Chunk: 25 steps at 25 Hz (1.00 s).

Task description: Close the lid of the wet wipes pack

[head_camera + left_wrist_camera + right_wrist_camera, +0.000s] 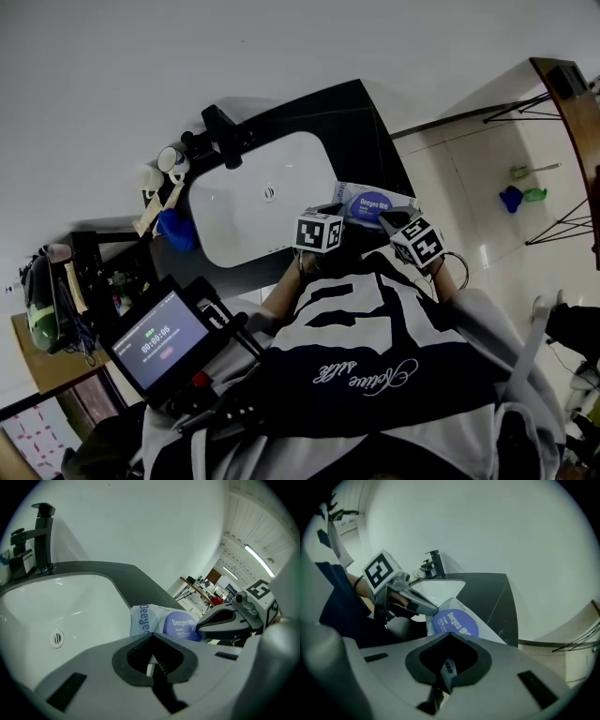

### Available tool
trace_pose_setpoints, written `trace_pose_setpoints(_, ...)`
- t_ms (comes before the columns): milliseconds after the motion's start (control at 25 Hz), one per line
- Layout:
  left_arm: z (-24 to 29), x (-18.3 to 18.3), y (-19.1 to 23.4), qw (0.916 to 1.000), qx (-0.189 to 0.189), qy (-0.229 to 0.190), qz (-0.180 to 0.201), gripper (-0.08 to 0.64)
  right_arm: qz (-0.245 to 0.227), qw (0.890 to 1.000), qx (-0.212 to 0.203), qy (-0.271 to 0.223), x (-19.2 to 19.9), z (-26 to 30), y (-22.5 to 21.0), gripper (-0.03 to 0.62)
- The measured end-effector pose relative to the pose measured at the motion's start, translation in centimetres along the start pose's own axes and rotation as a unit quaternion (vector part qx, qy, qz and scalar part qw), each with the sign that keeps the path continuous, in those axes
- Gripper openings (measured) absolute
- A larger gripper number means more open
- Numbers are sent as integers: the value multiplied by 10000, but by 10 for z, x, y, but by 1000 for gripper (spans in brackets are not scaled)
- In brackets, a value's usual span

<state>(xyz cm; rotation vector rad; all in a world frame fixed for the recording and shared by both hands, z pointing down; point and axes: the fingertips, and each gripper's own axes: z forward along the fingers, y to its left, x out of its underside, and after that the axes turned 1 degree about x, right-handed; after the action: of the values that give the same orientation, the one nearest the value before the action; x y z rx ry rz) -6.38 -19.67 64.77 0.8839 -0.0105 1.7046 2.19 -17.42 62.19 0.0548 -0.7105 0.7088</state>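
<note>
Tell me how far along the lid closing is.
Done, apparently: the lid lies flat on the pack. In hand: the left gripper, shut, has its tip by the lid's edge; the right gripper pinches a printed strip, likely the pack's edge. Left: perhaps a final press, then letting go.

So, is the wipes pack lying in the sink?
No, the pack lies on the dark counter beside the sink, not in the basin.
</note>
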Motion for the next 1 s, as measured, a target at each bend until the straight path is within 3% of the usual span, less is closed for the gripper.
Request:
trace_pose_setpoints(120,0,1,0,10000,51,3,-4,-2,-254,9994,120,215,3,4,1,-3)
trace_pose_setpoints(480,0,2,-1,9999,103,34,55,-2,-14,9985,75,541,4,6,0,-3)
trace_pose_setpoints(720,0,0,-2,9999,60,-25,131,-2,390,9990,227,14,0,3,-4,-3)
trace_pose_setpoints(1000,-18,-15,-2,9989,-47,-448,118,-2,910,9923,536,-650,-21,-18,-18,-3)
